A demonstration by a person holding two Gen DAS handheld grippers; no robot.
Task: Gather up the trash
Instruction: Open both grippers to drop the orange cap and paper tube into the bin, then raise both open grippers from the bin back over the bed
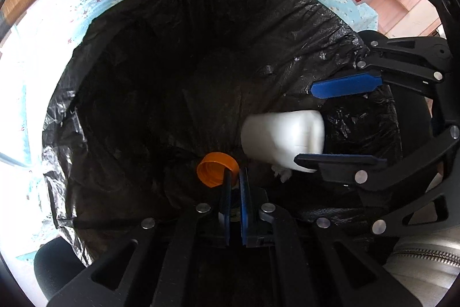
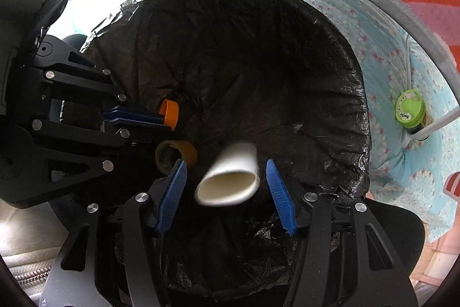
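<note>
- Bin liner [image 1: 287, 28]: black crinkled plastic bag lining a round bin, filling the centre of both views; its bottom is too dark to read.
- Orange bottle cap [image 1: 217, 169]: open side towards the left wrist camera, ribbed rim, lower centre of that view; in the right wrist view it shows at centre left [image 2: 170, 114].
- Left gripper [image 1: 233, 177]: jaws closed on the rim of the orange bottle cap, over the mouth of the liner; its blue pads [image 1: 244, 192] are nearly together. Seen from the side at the left of the right wrist view [image 2: 161, 120].
- White paper cup [image 2: 230, 177]: cylindrical, open mouth towards the camera, motion-blurred, lower centre of the right wrist view; in the left wrist view [image 1: 283, 140] it lies on its side at centre right.
- Right gripper [image 2: 225, 183]: jaws apart, the cup in the gap; neither blue pad [image 2: 172, 192] touches it there. In the left wrist view [image 1: 322, 123] the lower finger overlaps the cup's edge, contact unclear.
- Tape roll [image 2: 176, 157]: brownish ring inside the liner, partly behind the left pad.
- White crumpled scrap [image 1: 283, 173]: just below the cup, too small to identify.
- Green lid [image 2: 409, 108]: round, lettering unreadable, right edge, on a light blue patterned cloth [image 2: 345, 28].
</note>
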